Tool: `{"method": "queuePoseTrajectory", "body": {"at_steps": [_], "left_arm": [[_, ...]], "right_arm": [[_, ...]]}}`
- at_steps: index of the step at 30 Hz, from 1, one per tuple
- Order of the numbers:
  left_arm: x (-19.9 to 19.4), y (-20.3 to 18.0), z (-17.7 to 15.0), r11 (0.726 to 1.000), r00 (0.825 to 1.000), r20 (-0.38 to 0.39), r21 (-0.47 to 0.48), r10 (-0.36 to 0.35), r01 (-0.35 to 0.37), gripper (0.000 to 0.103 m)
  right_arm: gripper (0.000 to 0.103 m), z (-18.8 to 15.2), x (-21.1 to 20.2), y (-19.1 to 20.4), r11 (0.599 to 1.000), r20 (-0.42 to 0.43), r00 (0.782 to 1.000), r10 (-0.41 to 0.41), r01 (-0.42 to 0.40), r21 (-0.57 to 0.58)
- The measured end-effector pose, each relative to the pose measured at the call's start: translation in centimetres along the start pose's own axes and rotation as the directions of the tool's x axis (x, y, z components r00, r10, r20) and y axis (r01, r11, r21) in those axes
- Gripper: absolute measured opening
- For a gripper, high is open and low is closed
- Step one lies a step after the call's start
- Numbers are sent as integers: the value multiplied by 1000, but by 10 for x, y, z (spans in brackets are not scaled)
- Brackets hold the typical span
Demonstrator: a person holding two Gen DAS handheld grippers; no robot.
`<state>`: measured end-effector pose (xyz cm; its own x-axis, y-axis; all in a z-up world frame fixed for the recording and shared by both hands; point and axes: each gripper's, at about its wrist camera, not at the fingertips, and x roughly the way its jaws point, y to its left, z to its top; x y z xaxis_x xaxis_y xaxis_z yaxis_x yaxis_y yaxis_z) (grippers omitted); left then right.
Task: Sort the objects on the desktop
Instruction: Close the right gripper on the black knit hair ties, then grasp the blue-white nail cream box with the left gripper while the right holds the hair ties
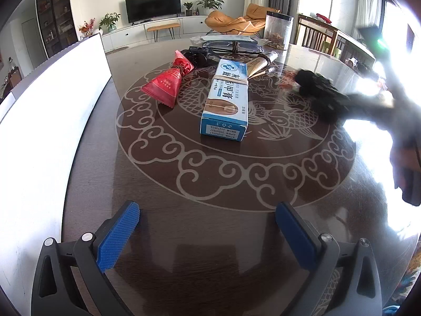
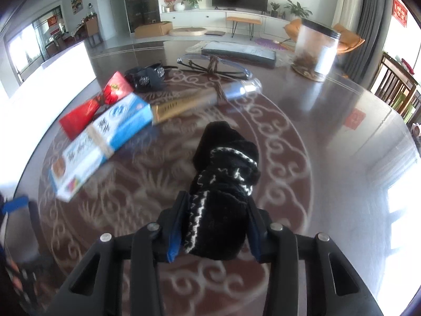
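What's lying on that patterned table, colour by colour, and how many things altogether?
Red: 1, red foil packet
Blue and white: 1, blue-and-white cardboard box
Gold: 1, gold tube
Black: 2, black knitted sock gripped by right gripper; black bundle
Clear: 2, clear glasses; clear plastic jar
Total: 7

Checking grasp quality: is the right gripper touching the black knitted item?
Touching. In the right wrist view, the right gripper has both blue pads pressed against the black knitted item clamped between them.

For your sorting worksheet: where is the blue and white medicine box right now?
In the left wrist view the medicine box lies near the middle of the patterned table, with the red packet on its left and the gold tube behind its far end.
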<state>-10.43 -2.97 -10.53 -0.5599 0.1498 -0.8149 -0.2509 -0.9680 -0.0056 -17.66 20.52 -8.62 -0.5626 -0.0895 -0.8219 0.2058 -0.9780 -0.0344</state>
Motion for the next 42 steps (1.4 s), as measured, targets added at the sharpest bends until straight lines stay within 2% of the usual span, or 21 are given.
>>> {"method": "queuePoseTrajectory", "body": {"at_steps": [7,12,15,17,18,22,25,31,36,41,42], "left_arm": [[0,0,0,1000,1000,0,0,0,0,103],[0,0,0,1000,1000,0,0,0,0,103],[0,0,0,1000,1000,0,0,0,0,103],[0,0,0,1000,1000,0,1,1,-1,103],[0,0,0,1000,1000,0,2,2,-2,103],[3,-2,4,1000,1000,0,7,-2,2,103],[13,-9,18,998,999,-2,53,-32,33,103],[49,-16,69,990,996,-47,118,-75,80,103],[76,-21,108,988,994,-84,125,-75,85,103],[88,-32,128,988,993,-96,132,-73,86,103],[88,-33,130,988,993,-90,131,-72,84,97]], "right_arm": [[43,-56,-38,-12,999,46,998,-36,36,-11],[67,-62,-39,-23,995,51,995,-80,77,61],[75,-62,-38,-31,993,34,998,-57,53,105],[88,-60,-35,-34,992,22,999,-47,44,117],[89,-59,-33,-32,993,16,998,-53,51,108],[91,-59,-35,-27,993,24,996,-85,83,87],[92,-59,-35,-22,991,32,993,-116,113,68],[94,-59,-37,-15,984,47,983,-176,174,33],[94,-58,-37,-16,985,46,984,-171,169,36],[94,-58,-36,-20,988,37,988,-147,145,54],[94,-58,-36,-21,988,37,989,-145,143,55]]}}
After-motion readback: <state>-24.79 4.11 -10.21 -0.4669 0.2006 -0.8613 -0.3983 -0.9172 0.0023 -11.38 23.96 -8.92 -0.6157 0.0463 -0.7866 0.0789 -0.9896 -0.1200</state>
